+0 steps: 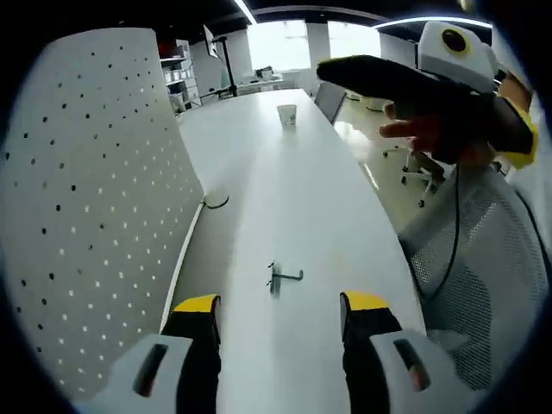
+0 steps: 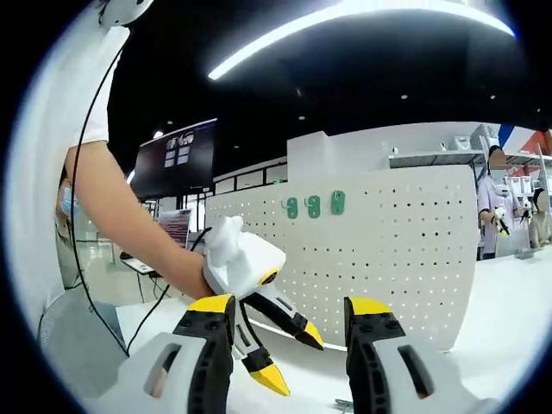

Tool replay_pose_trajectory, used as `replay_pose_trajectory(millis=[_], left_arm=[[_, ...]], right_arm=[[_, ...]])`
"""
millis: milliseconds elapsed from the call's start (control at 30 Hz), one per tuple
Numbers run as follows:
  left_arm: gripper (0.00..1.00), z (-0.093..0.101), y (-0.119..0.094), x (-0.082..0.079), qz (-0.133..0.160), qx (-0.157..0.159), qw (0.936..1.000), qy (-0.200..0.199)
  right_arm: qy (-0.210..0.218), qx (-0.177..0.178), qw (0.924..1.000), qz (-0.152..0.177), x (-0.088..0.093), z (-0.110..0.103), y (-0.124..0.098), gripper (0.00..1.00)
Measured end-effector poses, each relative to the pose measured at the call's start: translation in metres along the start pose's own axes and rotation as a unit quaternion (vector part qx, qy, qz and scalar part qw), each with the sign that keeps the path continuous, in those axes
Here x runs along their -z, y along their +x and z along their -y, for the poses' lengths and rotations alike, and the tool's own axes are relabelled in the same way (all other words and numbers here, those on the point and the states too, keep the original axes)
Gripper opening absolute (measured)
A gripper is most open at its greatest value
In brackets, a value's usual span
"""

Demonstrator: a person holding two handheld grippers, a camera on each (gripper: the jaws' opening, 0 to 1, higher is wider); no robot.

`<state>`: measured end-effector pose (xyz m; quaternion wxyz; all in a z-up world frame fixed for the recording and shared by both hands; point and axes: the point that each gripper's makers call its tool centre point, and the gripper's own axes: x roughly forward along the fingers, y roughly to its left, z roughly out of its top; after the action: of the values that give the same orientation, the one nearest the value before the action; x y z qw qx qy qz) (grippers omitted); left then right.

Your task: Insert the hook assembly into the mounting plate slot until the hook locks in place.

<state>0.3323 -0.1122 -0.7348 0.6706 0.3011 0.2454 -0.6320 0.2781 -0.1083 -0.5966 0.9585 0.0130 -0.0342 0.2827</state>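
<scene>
Open left tool [image 1: 280, 312] frames hook [image 1: 283, 278] (pegboard [image 1: 86, 198] beside, cup [image 1: 287, 115] beyond).

Bright ceiling light strips [image 2: 345, 26] and window daylight [image 1: 302, 43] glare on the white table [image 1: 293, 198], with strong fisheye bending and soft blur at edges.

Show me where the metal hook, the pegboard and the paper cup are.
metal hook [image 1: 283, 277]: left gripper view, its middle.
pegboard [image 1: 95, 198]: left gripper view, its perforated face.
paper cup [image 1: 287, 115]: left gripper view, its side wall.
</scene>
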Motion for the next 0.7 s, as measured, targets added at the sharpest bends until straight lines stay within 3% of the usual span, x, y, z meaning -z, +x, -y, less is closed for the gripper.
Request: replay_pose_trajectory(millis=[500, 700], left_arm=[[0.55, -0.003, 0.041, -0.003, -0.029, 0.031, 0.999, 0.017], [0.54, -0.001, 0.056, 0.006, -0.054, 0.047, 0.997, 0.027]], right_arm=[[0.006, 0.01, 0.9999, 0.005, -0.002, 0.006, -0.002, 0.49], [0.012, 0.015, 0.9998, 0.009, -0.003, 0.009, -0.004, 0.49]])
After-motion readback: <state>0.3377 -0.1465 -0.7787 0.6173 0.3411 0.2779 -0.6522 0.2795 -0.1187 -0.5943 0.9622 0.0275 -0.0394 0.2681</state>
